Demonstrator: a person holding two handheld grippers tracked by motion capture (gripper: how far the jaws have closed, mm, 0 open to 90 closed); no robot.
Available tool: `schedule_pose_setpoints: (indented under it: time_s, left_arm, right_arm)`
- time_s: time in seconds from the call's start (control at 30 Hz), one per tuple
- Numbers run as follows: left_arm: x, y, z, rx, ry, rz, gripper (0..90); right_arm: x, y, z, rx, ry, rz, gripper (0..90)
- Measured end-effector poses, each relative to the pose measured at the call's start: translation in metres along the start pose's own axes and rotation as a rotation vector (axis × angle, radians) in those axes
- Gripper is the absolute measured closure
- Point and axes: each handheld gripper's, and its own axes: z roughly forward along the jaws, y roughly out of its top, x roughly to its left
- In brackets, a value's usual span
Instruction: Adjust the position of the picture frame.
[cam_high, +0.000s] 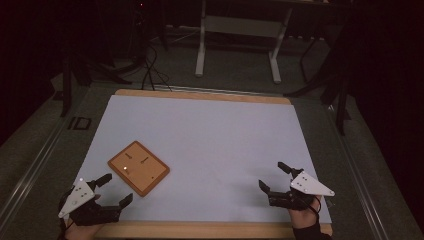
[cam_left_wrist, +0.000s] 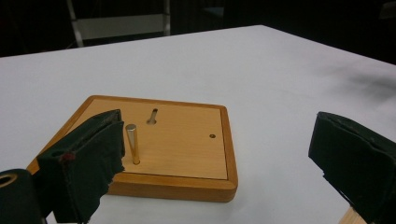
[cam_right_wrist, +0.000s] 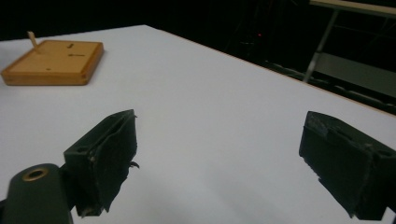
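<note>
A wooden board (cam_high: 138, 167) with an upright metal peg (cam_left_wrist: 132, 143) lies on the desk (cam_high: 215, 135), left of centre. The left gripper (cam_high: 116, 188) sits just beside it, jaws wide apart and empty. The right gripper (cam_high: 272, 176) rests well apart, jaws likewise spread and empty.

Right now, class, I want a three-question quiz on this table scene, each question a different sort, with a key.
1. True or false: the left tongs are shut on the metal peg.
2. Which tongs are nearer the wooden board: A left, B right?
3. Fill in: the peg stands ____ in the board.

Key
1. False: both jaws stand apart, and the peg is beyond them, untouched.
2. A: the board lies just ahead of the left tongs on the white table.
3. Upright.
</note>
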Motion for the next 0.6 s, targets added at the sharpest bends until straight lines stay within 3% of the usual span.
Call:
schedule_pose_setpoints:
  time_s: [0.27,0.33,0.47,0.57,0.6]
  left_arm:
    - [-0.007,0.002,0.005,0.03,-0.048,0.045,3.9]
    - [-0.008,0.004,0.004,0.014,-0.069,0.034,3.9]
    - [-0.009,0.012,0.003,-0.006,-0.073,0.052,3.9]
    - [-0.005,0.02,0.003,0.0,-0.077,0.072,3.9]
    - [-0.003,0.022,0.003,-0.003,-0.079,0.074,3.9]
  right_arm:
    - [0.004,0.001,0.001,-0.004,0.009,-0.02,10.9]
    - [0.005,0.001,0.002,0.001,0.018,-0.009,10.9]
    - [0.005,0.002,0.003,0.004,0.036,-0.001,10.9]
    - [0.006,0.003,0.003,0.001,0.03,-0.008,10.7]
    - [0.007,0.003,0.002,-0.021,0.004,-0.017,9.9]
